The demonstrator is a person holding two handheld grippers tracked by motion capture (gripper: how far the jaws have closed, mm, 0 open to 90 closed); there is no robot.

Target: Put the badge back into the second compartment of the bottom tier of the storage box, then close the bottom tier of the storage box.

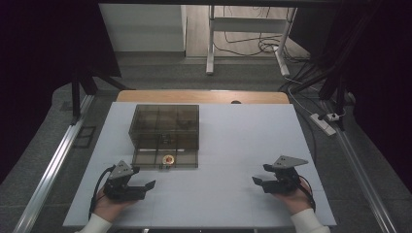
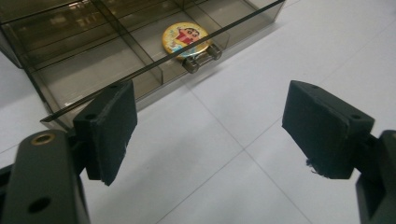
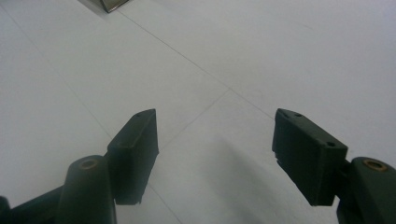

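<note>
One smoky plastic box (image 1: 165,136) sat on the white table (image 1: 233,141), with one round cartoon badge (image 2: 185,36) in a front compartment. Two grippers, left gripper (image 1: 145,187) and right gripper (image 1: 259,183), rested wide open, holding nothing.

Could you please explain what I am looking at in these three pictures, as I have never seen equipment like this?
There is no robot here. A person sits at a white table and holds a tool in each hand: the left hand-held gripper and the right hand-held gripper. Each has two black jaws that pinch things.

The high view looks down on the table from above the person. The other two pictures come from small cameras riding on the grippers, looking along their jaws.

On the table stands a smoky see-through box with compartments. A round yellow cartoon badge lies in a front compartment, near the box's small handle.

Both grippers are open and hold nothing.
</note>
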